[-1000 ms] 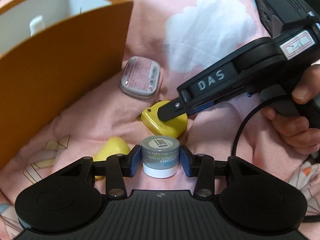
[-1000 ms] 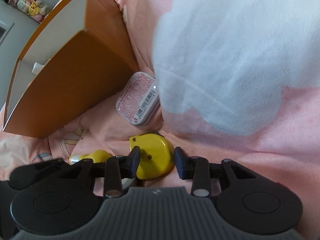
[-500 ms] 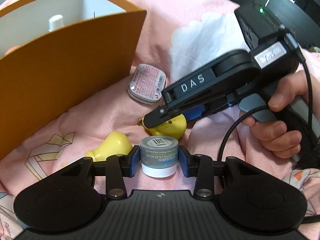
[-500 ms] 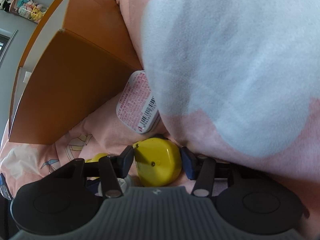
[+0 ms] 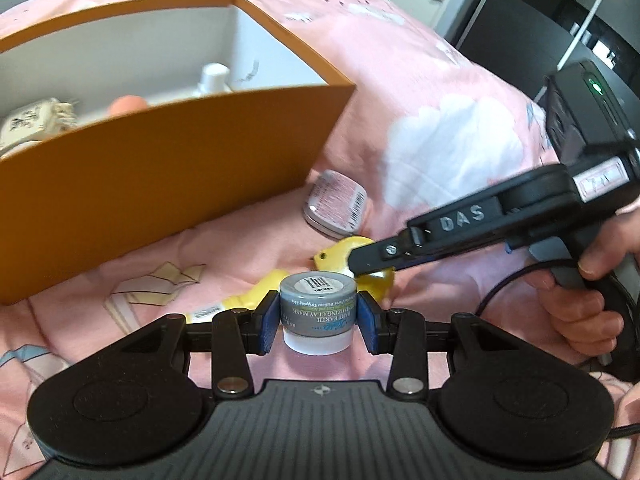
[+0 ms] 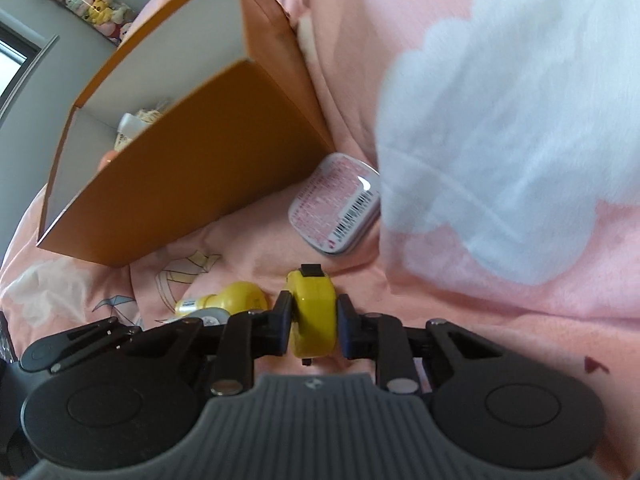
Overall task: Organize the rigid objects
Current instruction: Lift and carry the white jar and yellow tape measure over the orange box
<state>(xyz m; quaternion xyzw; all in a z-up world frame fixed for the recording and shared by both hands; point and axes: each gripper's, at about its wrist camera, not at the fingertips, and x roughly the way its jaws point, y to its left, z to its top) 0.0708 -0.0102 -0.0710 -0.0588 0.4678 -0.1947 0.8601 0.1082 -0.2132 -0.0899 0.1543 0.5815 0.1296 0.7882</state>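
Bed [image 5: 400, 92], pink cover, carries all. Orange box [image 5: 160, 176], open-topped, holds a white bottle [image 5: 214, 78], a peach item, a pale packet. Pink tin [image 6: 334, 204] lies just beside box. Left tool [image 5: 318, 322] clamps the grey jar [image 5: 318, 308]; right tool [image 6: 312, 320] closing, pads on the yellow tape measure [image 6: 313, 312]. Advice: lift clear of box wall, release w/ item low inside.

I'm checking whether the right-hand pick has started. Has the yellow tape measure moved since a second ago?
Yes. The yellow tape measure lay flat near the pink tin; now it stands on edge between the closing right gripper jaws, its black tab toward the tin.
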